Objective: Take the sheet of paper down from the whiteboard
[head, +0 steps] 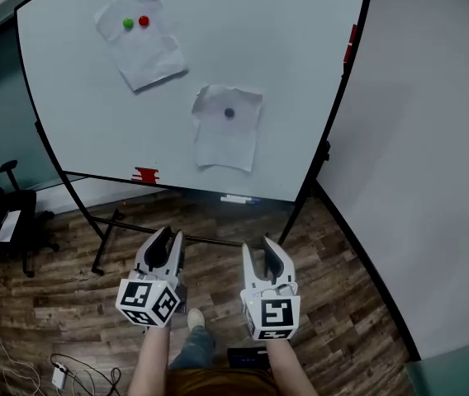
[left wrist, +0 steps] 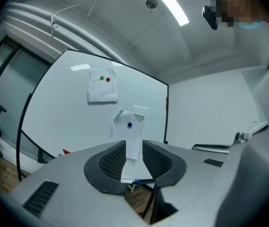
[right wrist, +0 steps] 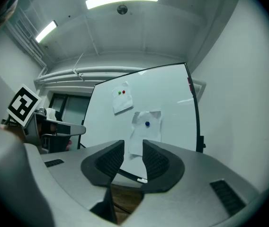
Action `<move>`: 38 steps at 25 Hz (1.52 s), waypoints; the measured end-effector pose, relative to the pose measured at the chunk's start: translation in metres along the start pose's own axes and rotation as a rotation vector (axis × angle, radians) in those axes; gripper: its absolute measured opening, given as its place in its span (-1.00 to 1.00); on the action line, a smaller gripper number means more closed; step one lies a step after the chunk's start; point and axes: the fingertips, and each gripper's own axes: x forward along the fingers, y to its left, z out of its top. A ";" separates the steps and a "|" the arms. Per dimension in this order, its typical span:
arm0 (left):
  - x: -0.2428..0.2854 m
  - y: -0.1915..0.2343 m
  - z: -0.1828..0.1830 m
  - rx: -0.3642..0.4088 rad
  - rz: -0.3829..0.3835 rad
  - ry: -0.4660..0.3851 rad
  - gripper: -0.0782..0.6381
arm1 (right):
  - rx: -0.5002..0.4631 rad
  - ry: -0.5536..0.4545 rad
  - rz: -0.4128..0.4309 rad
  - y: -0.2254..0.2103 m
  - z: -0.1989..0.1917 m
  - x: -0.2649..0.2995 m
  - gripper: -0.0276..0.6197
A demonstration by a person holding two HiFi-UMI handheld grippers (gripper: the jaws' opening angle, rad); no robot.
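Note:
A whiteboard (head: 292, 48) stands on a frame ahead of me. Two crumpled sheets hang on it. The lower sheet of paper (head: 228, 134) is pinned by one dark blue magnet (head: 229, 113). The upper sheet (head: 139, 40) carries a green magnet (head: 128, 24) and a red magnet (head: 144, 21). My left gripper (head: 170, 234) and right gripper (head: 259, 246) hover side by side over the floor, well short of the board. Both are open with nothing between the pads. The lower sheet (left wrist: 129, 126) shows through the left gripper's (left wrist: 133, 145) gap and, as the same sheet (right wrist: 146, 124), above the right gripper's (right wrist: 133, 145) gap.
A red eraser (head: 145, 174) and a marker (head: 239, 198) sit on the board's bottom ledge. Another red item (head: 351, 44) clings to its right edge. The stand's legs (head: 106, 242) spread over the wood floor. An office chair (head: 7, 217) is at left, cables (head: 61, 374) lie near left, a white wall (head: 433, 180) is at right.

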 end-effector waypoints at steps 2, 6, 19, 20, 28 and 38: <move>0.039 0.022 0.010 -0.002 -0.019 -0.022 -0.48 | -0.004 0.006 -0.010 -0.009 0.000 0.047 -0.53; 0.121 0.066 0.025 -0.017 -0.065 -0.005 -0.48 | -0.018 0.003 -0.037 -0.028 0.007 0.144 -0.53; 0.300 0.136 0.006 -0.108 -0.247 0.068 -0.48 | -0.097 -0.051 -0.119 -0.063 0.012 0.330 -0.47; 0.304 0.135 0.007 -0.112 -0.259 0.065 -0.48 | -0.110 -0.050 -0.126 -0.065 0.013 0.335 -0.46; 0.324 0.127 0.005 -0.096 -0.294 0.078 -0.48 | -0.186 -0.076 -0.158 -0.072 0.024 0.354 -0.43; 0.337 0.123 0.015 -0.085 -0.338 0.057 -0.54 | -0.200 -0.108 -0.171 -0.080 0.026 0.374 -0.38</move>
